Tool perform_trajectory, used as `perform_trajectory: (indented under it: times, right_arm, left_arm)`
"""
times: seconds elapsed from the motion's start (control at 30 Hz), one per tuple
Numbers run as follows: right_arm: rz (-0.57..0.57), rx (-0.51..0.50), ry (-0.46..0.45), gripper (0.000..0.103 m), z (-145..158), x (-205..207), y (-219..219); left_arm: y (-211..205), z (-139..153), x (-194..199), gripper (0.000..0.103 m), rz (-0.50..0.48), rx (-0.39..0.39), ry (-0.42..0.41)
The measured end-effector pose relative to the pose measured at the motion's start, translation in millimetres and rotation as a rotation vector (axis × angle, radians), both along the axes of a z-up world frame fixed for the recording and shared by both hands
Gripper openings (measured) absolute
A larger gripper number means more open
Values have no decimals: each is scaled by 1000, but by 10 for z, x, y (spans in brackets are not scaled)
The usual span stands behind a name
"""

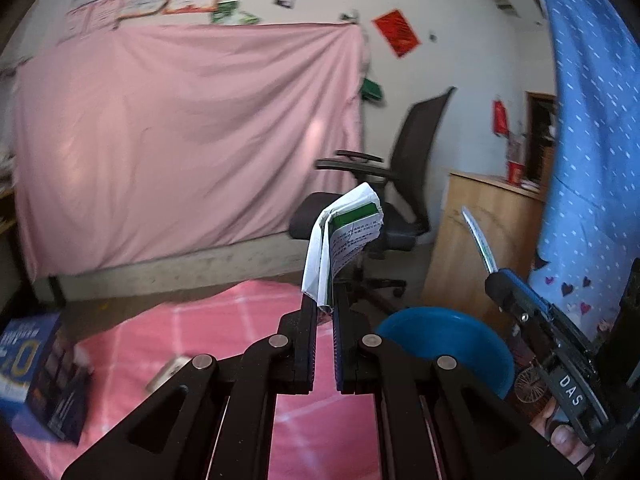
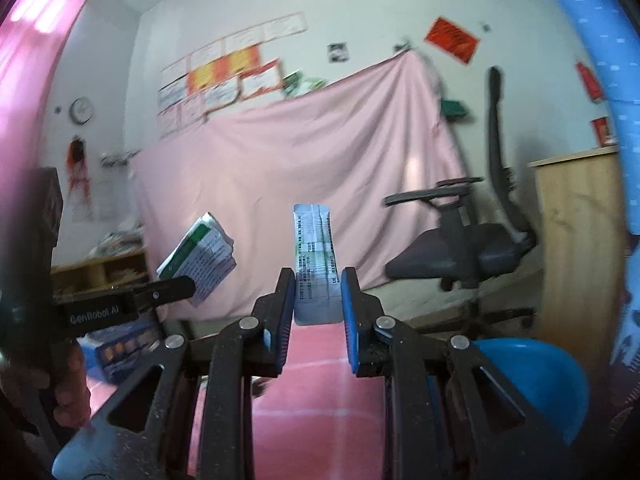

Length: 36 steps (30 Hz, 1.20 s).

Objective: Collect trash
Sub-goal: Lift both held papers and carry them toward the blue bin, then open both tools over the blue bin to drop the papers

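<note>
Carrying step in hand. Left gripper (image 1: 325, 300) jaws nearly closed, pinching a folded paper wrapper (image 1: 346, 236). Right gripper (image 2: 318, 300) jaws partly open, clamping a flat sachet (image 2: 316, 264). Both are held above the pink-covered table (image 1: 200, 344). Next: release into the blue basin (image 1: 452, 344) at its right edge.

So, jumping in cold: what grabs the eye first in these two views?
Each gripper holds trash aloft: the left gripper pinches a crumpled green-and-white leaflet, the right gripper clamps a flat printed sachet. Behind hangs a big pink sheet; a blue basin sits lower right.
</note>
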State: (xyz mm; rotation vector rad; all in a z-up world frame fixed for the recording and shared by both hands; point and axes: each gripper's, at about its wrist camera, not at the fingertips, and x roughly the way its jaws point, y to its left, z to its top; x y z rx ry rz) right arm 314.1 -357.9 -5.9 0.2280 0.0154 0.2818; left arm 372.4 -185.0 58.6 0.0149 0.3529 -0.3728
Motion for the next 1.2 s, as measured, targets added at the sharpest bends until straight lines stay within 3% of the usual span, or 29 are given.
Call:
perform_trajectory:
  times: [0.27, 0.57, 0.83, 1.2]
  right_arm:
    - [-159, 72, 56, 48, -63, -5, -537]
    - [-268, 127, 235, 48, -315, 175, -967]
    - [-270, 165, 387, 48, -559, 371, -1159]
    - [-251, 189, 504, 50, -745, 574, -1249]
  left_arm:
    - [-690, -98, 259, 5, -129, 33, 32]
    - [-1309, -381, 588, 5, -204, 40, 159]
    - [-1480, -640, 813, 5, -243, 42, 286]
    - [-1551, -802, 963, 12, -247, 52, 388]
